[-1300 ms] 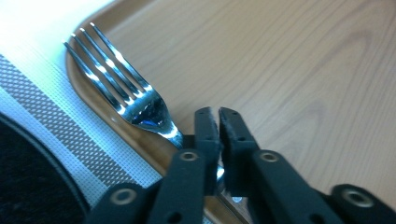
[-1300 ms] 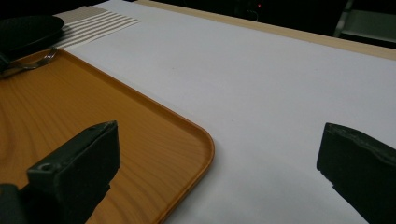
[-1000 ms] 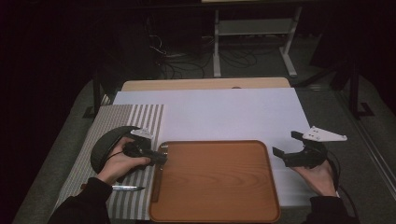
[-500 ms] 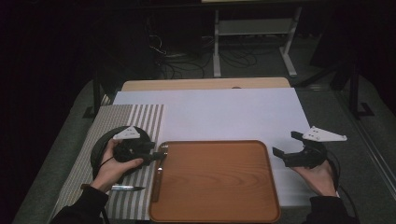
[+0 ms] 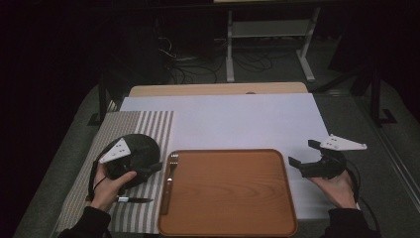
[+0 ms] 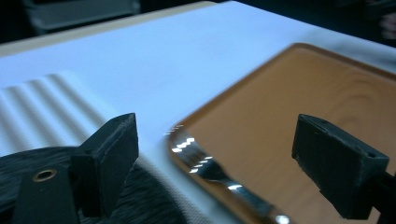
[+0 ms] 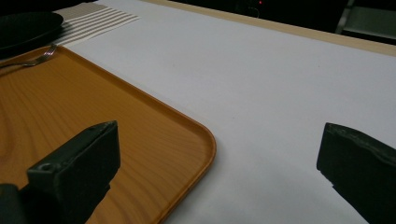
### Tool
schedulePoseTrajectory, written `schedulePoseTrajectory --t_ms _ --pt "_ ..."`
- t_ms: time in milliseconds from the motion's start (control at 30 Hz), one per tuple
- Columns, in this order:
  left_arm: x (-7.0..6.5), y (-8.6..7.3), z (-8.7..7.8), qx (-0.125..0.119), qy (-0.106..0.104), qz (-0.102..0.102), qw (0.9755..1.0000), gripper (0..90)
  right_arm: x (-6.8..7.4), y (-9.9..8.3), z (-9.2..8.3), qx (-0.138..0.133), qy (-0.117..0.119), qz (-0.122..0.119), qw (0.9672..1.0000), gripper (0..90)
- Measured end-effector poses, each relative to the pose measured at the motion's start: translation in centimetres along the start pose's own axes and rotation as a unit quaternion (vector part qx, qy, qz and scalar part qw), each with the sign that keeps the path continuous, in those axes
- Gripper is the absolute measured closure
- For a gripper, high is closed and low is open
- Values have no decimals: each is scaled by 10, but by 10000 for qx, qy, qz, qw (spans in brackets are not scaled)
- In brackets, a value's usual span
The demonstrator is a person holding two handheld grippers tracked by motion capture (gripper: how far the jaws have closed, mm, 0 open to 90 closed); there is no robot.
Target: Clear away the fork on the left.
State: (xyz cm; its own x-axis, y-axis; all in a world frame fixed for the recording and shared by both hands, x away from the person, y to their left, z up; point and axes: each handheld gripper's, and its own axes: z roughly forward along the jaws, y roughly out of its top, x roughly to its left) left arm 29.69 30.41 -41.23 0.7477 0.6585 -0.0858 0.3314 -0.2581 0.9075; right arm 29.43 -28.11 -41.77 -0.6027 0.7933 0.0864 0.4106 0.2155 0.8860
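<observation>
1. The fork (image 5: 170, 174) sits along the left rim of the orange tray (image 5: 233, 218), tines pointing away from us. The handle seems to rest on the rim, but it's hard to be sure from the high view.
2. Our left tongs (image 5: 154, 167) are just left of the fork, over the striped placemat (image 5: 148, 124). In the left gripper view the jaws stand wide apart and have just been opening. The fork (image 6: 205, 165) lies between them, free of both pads, so it's let go.
3. The left hand (image 5: 110, 184) holds those tongs above a dark round plate (image 5: 143, 145). A knife (image 5: 134, 200) lies on the placemat close to that hand.
4. Our right tongs (image 5: 303, 157) are well off to the right of the tray, over the white sheet (image 5: 247, 119) that covers the desk. Jaws are spread with nothing in them, and the right gripper view gives us the tray corner (image 7: 196, 135) and bare sheet between them.
</observation>
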Motion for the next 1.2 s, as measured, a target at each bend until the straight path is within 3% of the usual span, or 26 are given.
schedulePoseTrajectory --t_ms 200,267,467,767,1200 --pt "2 -7 -10 -261 439 46 9987 131 0 0 0 8 5 -4 10000 0" --pt "3 -7 -14 -397 686 40 9968 131 0 0 0 11 8 -3 10000 0" --pt "9 -13 -26 -691 936 -57 9932 131 0 0 0 12 12 1 10000 0" --pt "12 -23 -30 -867 1070 -14 9905 131 0 0 1 24 10 -25 10000 0" --pt "16 -28 -31 -867 1125 -125 9898 131 1 0 0 28 11 -41 10000 0"
